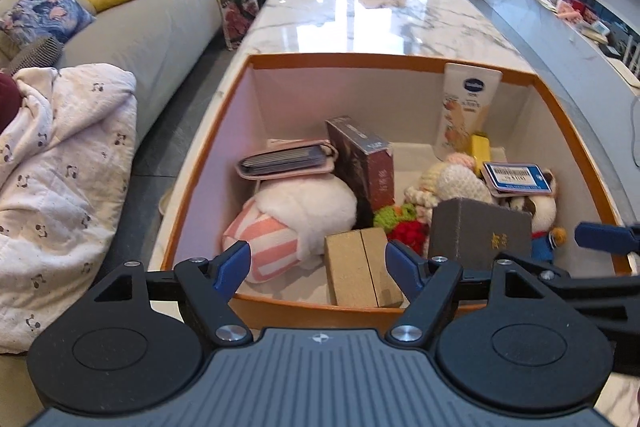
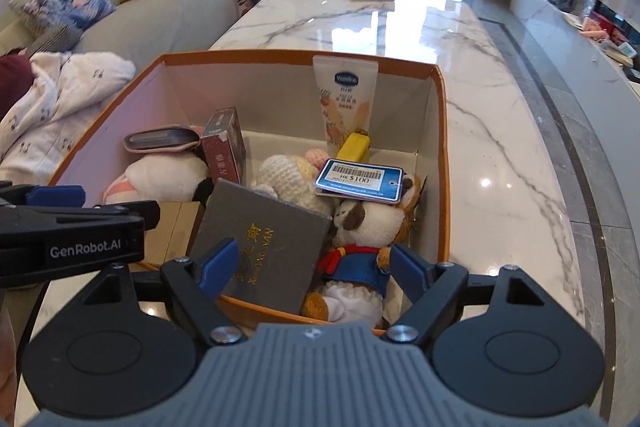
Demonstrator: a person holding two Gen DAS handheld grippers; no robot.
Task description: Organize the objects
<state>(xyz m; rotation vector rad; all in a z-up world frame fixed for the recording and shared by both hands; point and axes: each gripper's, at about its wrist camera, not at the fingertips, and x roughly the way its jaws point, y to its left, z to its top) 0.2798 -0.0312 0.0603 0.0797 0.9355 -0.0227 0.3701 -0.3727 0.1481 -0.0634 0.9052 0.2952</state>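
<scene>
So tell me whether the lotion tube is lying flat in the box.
No, the lotion tube stands upright against the far wall of the box.

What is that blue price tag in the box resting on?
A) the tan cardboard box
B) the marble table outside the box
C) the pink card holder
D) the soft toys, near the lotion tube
D: the blue price tag lies on the soft toys, just in front of the upright lotion tube inside the orange box.
</scene>
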